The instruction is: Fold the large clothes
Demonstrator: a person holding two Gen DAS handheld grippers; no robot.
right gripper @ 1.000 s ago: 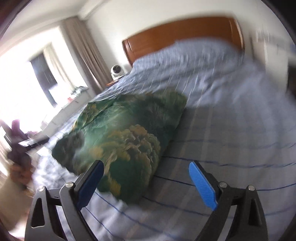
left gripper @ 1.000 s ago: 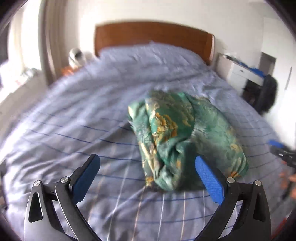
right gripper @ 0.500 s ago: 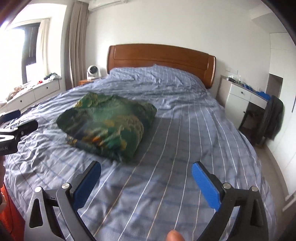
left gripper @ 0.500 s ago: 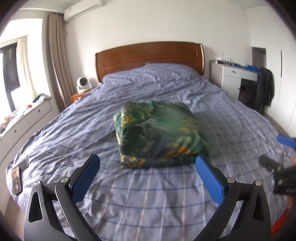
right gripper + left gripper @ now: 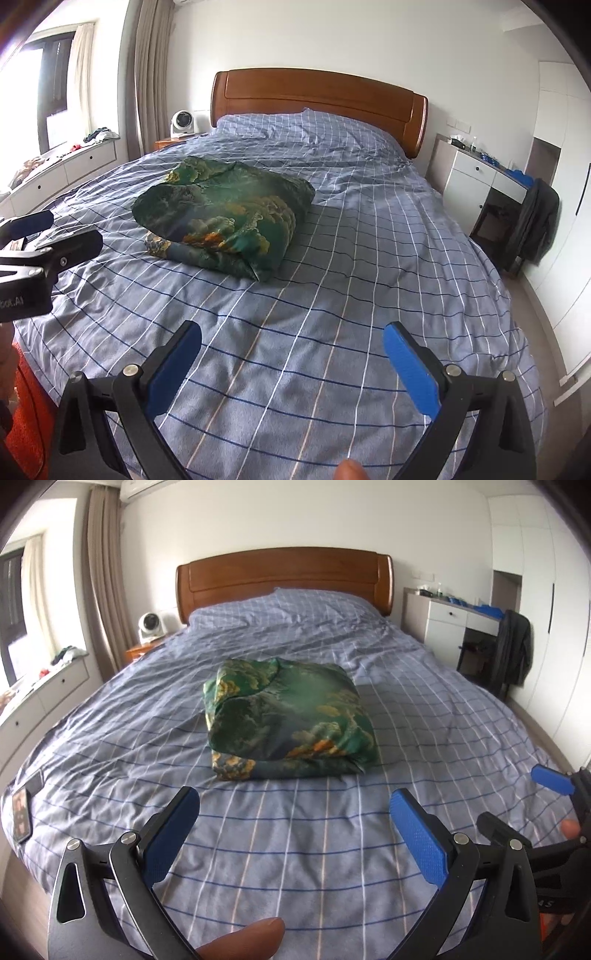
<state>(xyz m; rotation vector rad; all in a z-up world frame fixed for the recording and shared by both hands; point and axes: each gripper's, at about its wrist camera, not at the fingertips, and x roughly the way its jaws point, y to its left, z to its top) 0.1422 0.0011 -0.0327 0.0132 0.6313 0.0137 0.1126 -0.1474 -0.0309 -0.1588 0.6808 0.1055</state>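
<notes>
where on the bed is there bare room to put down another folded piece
The broad right side of the bed, between the folded green garment and the edge by the white desk, is bare. So is the foot strip before both grippers. The left edge is tighter: a phone lies there.

Partial white lettering "cot.AI" on left gripper [image 5: 51, 236] body; fragment "4S" on right gripper [image 5: 546, 805] body, barely legible.

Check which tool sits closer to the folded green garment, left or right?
Cannot tell: the left tool and right tool are both open, empty and back from the folded green patterned garment on the blue checked bedspread, by similar gaps.
</notes>
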